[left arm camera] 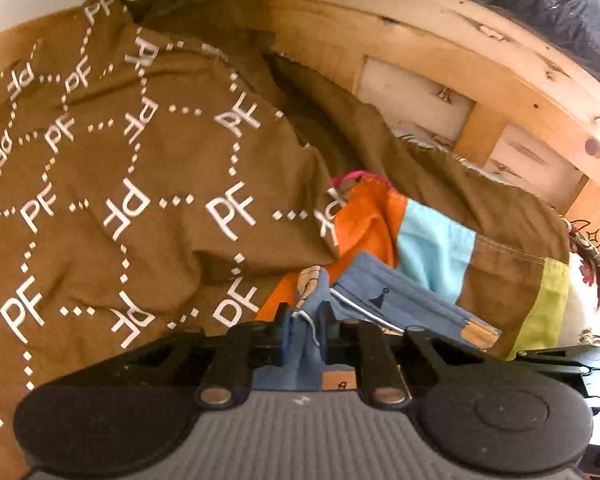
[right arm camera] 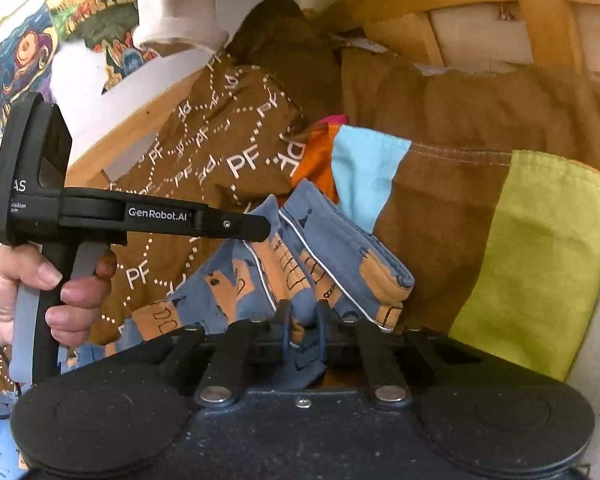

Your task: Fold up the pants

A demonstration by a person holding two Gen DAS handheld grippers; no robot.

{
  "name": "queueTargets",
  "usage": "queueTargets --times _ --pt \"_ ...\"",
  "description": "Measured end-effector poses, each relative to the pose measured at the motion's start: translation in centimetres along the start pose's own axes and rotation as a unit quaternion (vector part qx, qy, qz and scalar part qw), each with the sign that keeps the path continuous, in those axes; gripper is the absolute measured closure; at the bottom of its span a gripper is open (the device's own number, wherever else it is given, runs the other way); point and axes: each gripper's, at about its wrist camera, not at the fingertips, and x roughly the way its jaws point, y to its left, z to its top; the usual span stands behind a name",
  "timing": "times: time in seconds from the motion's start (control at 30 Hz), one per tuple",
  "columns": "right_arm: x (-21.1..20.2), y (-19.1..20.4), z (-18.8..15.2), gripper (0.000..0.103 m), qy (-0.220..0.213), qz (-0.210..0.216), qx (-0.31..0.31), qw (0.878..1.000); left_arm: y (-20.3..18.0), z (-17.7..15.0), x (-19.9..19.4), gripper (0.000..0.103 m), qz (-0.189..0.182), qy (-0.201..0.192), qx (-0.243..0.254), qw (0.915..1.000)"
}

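Observation:
The pants are small, blue with tan house prints and a thin white piping line; they also show in the left wrist view. They lie bunched on brown cloth. My left gripper is shut on a fold of the blue fabric. My right gripper is shut on another bunched part of the pants. The left gripper's body shows in the right wrist view, held by a hand, its tip touching the pants' far edge.
A brown blanket with white "PF" print covers the surface. A brown patchwork cloth with orange, light blue and lime patches lies beside the pants. A wooden frame runs behind. Colourful printed fabric is at the left.

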Motion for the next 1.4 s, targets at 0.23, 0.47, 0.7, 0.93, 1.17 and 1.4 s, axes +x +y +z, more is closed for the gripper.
queueTargets --times 0.23,0.47,0.7,0.93,1.17,1.4 --pt "-3.7 1.1 -0.2 0.092 -0.065 -0.038 -0.051 0.996 -3.9 0.7 -1.4 0.089 0.0 -0.038 0.074 0.9965" --pt "-3.7 0.5 0.0 0.092 -0.066 -0.082 -0.07 0.992 -4.2 0.1 0.9 0.086 0.002 -0.042 0.047 0.998" --pt "-2.8 0.8 -0.5 0.087 -0.049 -0.111 -0.12 0.985 -1.9 -0.3 0.2 0.043 0.028 -0.073 0.007 0.9969" --pt "-3.8 3.5 -1.2 0.03 -0.096 -0.142 -0.254 0.952 0.9 -4.3 -6.7 0.018 0.141 -0.122 -0.006 0.9824" --pt "0.3 6.4 0.9 0.021 -0.073 -0.104 -0.4 0.907 2.2 -13.4 -12.7 0.016 0.246 -0.098 -0.01 0.9642" --pt "5.6 4.5 3.0 0.01 -0.028 -0.167 -0.442 0.881 8.0 -19.0 -16.6 0.027 0.348 -0.03 -0.084 0.933"
